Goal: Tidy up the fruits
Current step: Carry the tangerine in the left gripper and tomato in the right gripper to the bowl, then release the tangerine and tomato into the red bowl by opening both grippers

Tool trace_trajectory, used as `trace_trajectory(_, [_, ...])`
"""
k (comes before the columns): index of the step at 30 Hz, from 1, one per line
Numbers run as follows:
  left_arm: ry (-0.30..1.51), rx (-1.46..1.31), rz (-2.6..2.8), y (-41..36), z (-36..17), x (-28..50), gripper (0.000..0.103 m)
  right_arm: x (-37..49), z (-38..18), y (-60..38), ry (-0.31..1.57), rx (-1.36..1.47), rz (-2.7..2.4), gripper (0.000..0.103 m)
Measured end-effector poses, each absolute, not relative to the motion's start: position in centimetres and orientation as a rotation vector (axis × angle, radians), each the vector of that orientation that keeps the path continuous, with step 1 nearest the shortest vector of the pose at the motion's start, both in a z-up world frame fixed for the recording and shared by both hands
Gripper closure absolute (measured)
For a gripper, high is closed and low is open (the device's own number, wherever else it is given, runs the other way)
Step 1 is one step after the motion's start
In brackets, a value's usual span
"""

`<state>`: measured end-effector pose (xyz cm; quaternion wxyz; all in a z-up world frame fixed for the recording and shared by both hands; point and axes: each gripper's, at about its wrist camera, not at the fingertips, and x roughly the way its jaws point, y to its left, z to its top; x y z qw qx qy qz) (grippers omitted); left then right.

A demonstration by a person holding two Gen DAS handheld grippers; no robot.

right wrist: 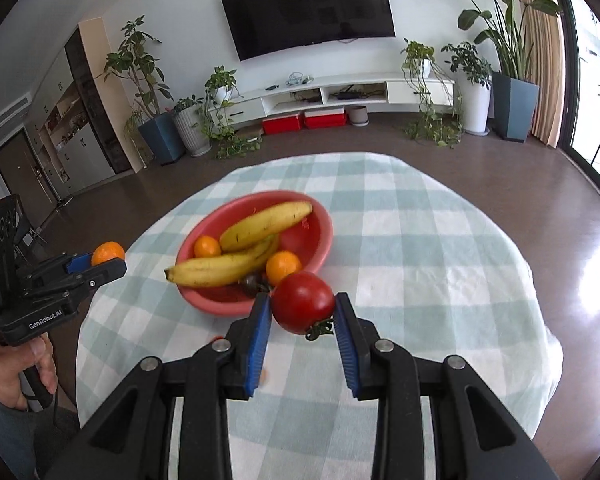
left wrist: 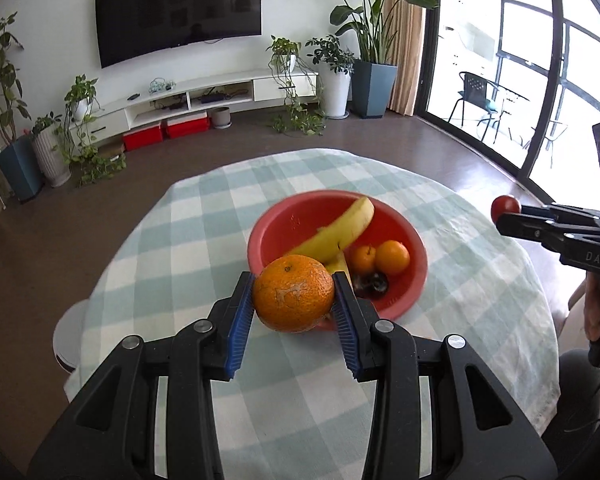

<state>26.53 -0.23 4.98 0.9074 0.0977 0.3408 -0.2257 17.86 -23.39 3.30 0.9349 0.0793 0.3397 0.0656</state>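
My left gripper point(left wrist: 294, 294) is shut on a large orange point(left wrist: 293, 293) and holds it just in front of the red bowl point(left wrist: 276, 224). My right gripper point(right wrist: 302, 304) is shut on a red tomato point(right wrist: 303, 301), held above the cloth beside the bowl point(right wrist: 318, 240). The bowl holds two bananas point(right wrist: 236, 254), two small oranges point(right wrist: 283, 266) and a dark fruit point(left wrist: 374, 285). The left gripper with its orange point(right wrist: 107, 253) shows at the left of the right wrist view. The right gripper with the tomato point(left wrist: 505, 207) shows at the right of the left wrist view.
The round table wears a pale green checked cloth point(right wrist: 420, 248). Behind it are brown floor, a white TV bench point(right wrist: 340, 98), a wall TV point(right wrist: 308, 6), potted plants point(right wrist: 512, 80) and glass doors point(left wrist: 500, 80) at the right.
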Motion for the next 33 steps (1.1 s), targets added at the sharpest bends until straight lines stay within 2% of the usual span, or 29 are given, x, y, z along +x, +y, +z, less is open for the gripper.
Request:
trace_trajectory(6, [0.701,0.28,-0.514,-3.4,6.4,31.2,0.067,22.5,6.3,-21.4,0.626,0.08,0.201,0.068])
trace_trajectory(12, [0.773,0.359,-0.557,-7.1,3.0,33.5,0.067,27.4,2.4,-19.4,0.758,0.016,0.195,0.068])
trace_trajectory(18, [0.826,0.363,-0.552,-8.1,-0.5,34.6,0.067,28.9,-1.3,-18.3,0.82,-0.037,0.184,0.068])
trace_trajectory(33, [0.848,0.364,-0.544,-8.3,-2.9,35.5,0.066,29.4,-3.5,-18.1,0.852,-0.071,0.169,0.068])
